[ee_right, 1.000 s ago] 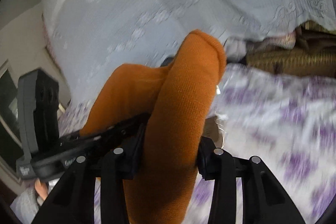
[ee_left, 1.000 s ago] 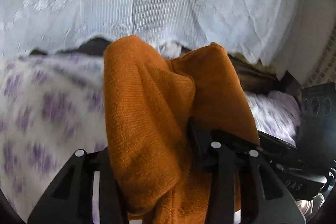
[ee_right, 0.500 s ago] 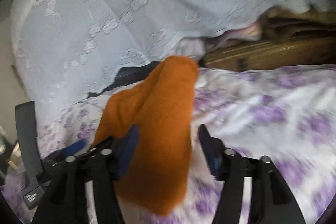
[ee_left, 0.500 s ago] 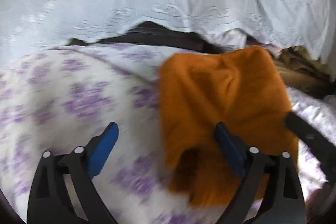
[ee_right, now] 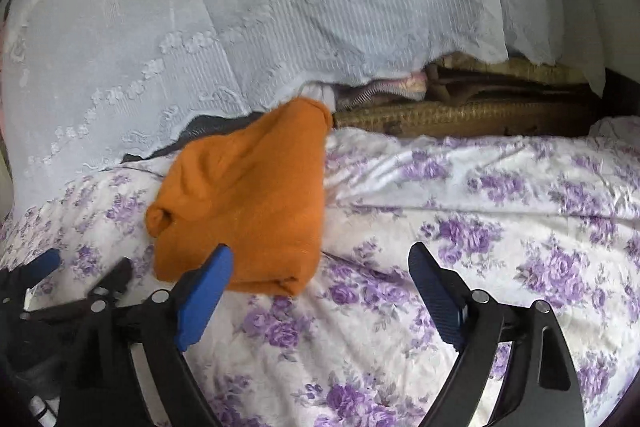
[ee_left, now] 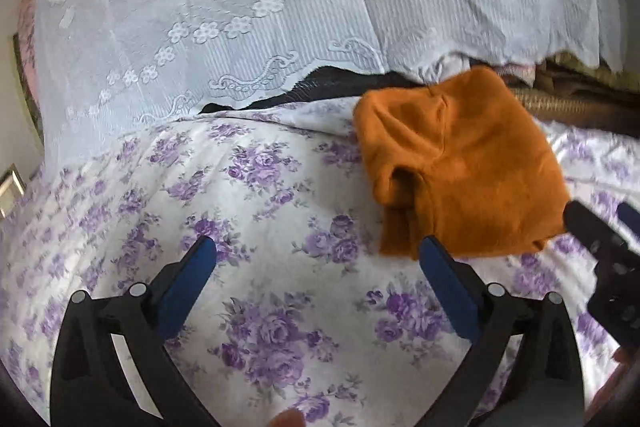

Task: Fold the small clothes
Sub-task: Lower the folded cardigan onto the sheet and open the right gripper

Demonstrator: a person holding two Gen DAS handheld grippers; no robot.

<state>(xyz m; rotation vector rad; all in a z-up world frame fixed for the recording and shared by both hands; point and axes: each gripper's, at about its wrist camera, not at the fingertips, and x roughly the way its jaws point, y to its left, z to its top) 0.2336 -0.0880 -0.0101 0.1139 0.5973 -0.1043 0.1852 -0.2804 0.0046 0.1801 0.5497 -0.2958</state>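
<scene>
Fingers (ee_left: 196, 259) spread; orange garment (ee_right: 248, 203) beside lace curtain (ee_right: 200, 7), perhaps touching.

Orange knit garment (ee_left: 460, 163), folded & lumpy, lying free on floral bedsheet (ee_left: 248, 211) nr far edge

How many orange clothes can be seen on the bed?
1: the orange garment, lying folded on the floral sheet near the lace curtain. Others may be hidden behind the curtain.
</scene>
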